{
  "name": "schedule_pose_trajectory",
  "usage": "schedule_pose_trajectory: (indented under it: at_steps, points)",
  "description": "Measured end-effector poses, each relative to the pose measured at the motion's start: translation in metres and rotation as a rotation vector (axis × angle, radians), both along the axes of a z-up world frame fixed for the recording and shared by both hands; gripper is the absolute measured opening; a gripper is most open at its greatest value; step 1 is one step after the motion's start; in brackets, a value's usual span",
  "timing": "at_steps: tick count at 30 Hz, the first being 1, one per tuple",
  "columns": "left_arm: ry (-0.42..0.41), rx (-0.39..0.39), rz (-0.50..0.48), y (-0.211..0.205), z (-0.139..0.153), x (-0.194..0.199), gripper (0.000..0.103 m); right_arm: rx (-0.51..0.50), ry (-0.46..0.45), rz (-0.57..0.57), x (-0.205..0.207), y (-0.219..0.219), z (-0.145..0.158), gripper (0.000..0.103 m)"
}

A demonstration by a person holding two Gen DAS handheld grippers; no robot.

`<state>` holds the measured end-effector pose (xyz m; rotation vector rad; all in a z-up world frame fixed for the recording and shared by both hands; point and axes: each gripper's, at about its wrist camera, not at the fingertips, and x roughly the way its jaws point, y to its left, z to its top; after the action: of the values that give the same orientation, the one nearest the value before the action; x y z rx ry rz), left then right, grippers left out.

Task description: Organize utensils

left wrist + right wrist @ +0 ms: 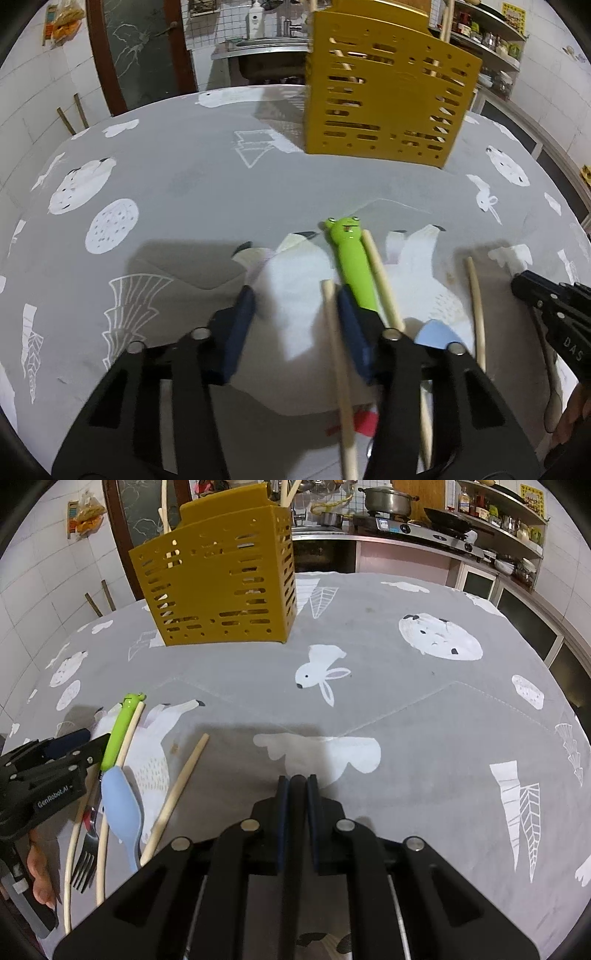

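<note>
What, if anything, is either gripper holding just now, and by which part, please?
Nothing is held. The left gripper is open around a chopstick, unclamped; the right gripper is shut, empty.

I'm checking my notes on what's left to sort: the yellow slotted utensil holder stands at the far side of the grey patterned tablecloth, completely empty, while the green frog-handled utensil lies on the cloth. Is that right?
Not quite. The yellow slotted utensil holder is not empty: pale wooden sticks already stand in it, as the right wrist view shows. The rest holds: it stands at the far side of the grey patterned tablecloth, and the green frog-handled utensil lies on the cloth.
</note>
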<state>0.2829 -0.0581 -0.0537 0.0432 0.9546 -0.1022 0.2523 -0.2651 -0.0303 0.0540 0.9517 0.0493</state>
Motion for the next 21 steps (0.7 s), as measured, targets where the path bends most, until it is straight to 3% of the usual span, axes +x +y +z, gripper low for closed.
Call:
schedule_pose_trajectory:
  at_steps: [2, 6, 9, 15, 21]
  points:
    - [0.001, 0.009, -0.005, -0.0030, -0.0001, -0.0008, 0.039, -0.001, 0.005, -0.006, 0.0016, 0.0012, -0.0002, 0.010]
    - [0.020, -0.001, -0.033, -0.0045, 0.0014, -0.0006, 0.021, -0.027, 0.035, -0.016, 0.0038, 0.0059, 0.0011, 0.011]
    - [0.030, -0.006, -0.037, -0.0058, 0.0017, -0.0008, 0.016, -0.036, 0.047, -0.017, 0.0035, 0.0080, 0.0017, 0.010]
    - [0.034, -0.023, -0.040, -0.0069, 0.0008, -0.0011, 0.007, 0.010, 0.030, -0.036, 0.0059, 0.0023, -0.0007, 0.010]
    - [0.022, -0.074, -0.028, 0.0003, 0.0030, -0.0031, 0.006, 0.052, -0.022, -0.054, -0.0009, -0.0010, 0.0046, 0.010]
